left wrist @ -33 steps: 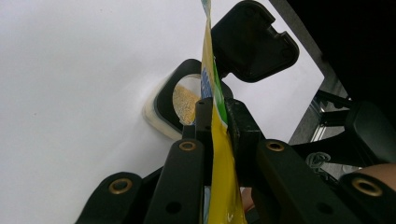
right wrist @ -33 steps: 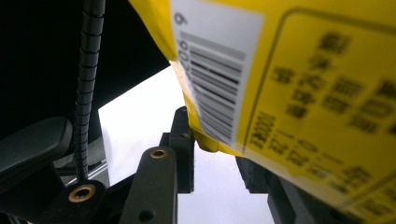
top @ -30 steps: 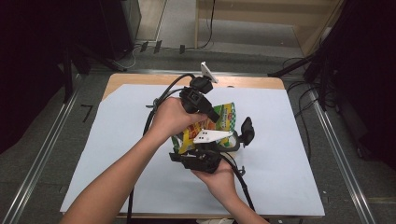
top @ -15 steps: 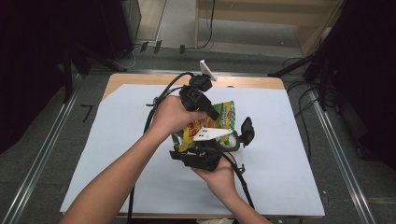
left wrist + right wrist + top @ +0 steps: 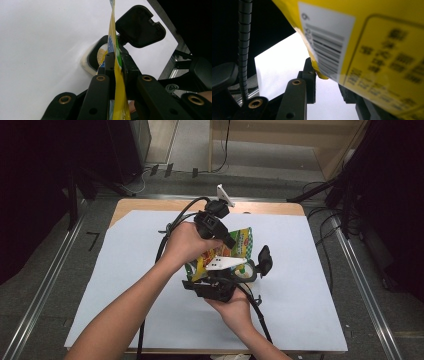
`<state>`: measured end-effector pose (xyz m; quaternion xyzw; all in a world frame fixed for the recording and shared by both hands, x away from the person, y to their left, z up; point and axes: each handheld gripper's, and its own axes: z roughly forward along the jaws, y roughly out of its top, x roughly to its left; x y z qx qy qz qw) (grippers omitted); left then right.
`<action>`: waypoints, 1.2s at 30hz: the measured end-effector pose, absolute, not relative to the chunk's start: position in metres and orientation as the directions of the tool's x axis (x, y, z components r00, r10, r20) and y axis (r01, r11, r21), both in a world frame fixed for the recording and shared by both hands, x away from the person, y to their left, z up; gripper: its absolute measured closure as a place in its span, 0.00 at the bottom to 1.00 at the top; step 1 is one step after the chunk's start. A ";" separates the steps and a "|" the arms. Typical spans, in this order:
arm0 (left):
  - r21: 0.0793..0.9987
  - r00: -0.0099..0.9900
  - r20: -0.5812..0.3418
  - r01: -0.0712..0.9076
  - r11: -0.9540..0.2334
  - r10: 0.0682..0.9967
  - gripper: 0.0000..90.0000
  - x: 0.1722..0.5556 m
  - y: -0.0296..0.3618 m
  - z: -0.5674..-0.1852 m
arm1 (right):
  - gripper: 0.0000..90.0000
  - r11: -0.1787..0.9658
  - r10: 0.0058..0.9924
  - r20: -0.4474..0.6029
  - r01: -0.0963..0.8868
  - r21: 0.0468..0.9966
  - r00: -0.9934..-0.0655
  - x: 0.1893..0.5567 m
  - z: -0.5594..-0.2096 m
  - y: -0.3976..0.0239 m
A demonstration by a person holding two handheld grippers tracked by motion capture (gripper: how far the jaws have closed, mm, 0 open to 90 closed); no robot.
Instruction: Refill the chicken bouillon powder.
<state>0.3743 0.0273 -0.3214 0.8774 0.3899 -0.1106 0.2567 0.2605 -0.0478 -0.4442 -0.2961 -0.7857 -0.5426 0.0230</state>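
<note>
A yellow and green snack bag [image 5: 241, 241] hangs over the middle of the table between my two grippers. My left gripper [image 5: 231, 244] reaches down from the far side and is shut on the bag's thin edge [image 5: 113, 30], its jaws pressed together on it [image 5: 116, 60]. My right gripper [image 5: 220, 279] sits under the bag's near end. In the right gripper view the bag [image 5: 374, 50] lies over the jaws [image 5: 327, 80], with its corner against one fingertip [image 5: 310, 72] and the other jaw hidden. A pale container [image 5: 250, 272] with an open black flip lid [image 5: 264, 259] stands just beyond the bag [image 5: 93, 56].
A white sheet [image 5: 125, 270] covers the wooden table, bare to the left and right of the hands. Black cables [image 5: 170, 227] trail from both grippers across the sheet. Metal rails [image 5: 355, 270] and dark floor surround the table.
</note>
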 end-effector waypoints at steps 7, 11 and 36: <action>0.359 0.674 -0.389 0.739 -0.571 0.628 0.95 0.374 0.025 -0.321 | 0.80 0.229 0.437 0.364 0.493 0.839 -0.822 0.260 -0.444 -0.048; 0.353 0.672 -0.392 0.740 -0.572 0.628 0.95 0.375 0.025 -0.321 | 0.80 0.229 0.436 0.366 0.494 0.839 -0.823 0.260 -0.444 -0.048; 0.364 0.669 -0.407 0.743 -0.561 0.622 0.94 0.377 0.025 -0.322 | 0.81 0.231 0.429 0.364 0.490 0.840 -0.826 0.261 -0.441 -0.049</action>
